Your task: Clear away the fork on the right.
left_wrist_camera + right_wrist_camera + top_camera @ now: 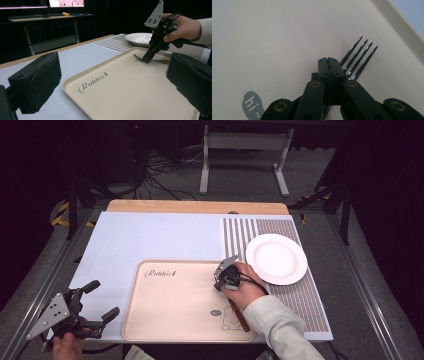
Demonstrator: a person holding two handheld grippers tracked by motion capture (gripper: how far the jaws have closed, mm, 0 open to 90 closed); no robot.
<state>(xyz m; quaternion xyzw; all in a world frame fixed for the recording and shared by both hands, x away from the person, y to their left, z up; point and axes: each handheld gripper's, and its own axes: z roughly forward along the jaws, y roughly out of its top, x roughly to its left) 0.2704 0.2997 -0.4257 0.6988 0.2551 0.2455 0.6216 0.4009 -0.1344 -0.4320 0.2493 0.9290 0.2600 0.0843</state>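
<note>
A dark metal fork with a wooden handle is low over the right part of a beige tray. I cannot tell whether it touches the tray. My right gripper points down and is shut on the fork's neck, with the tines sticking out past the closed jaws. A hand covers most of the right gripper in the high view. My left gripper is open and holds nothing, off the table's near left corner, facing across the tray.
A white plate sits on a striped mat to the right of the tray. The table has a pale blue cover. Beyond the far edge are cables and a metal stand on the floor.
</note>
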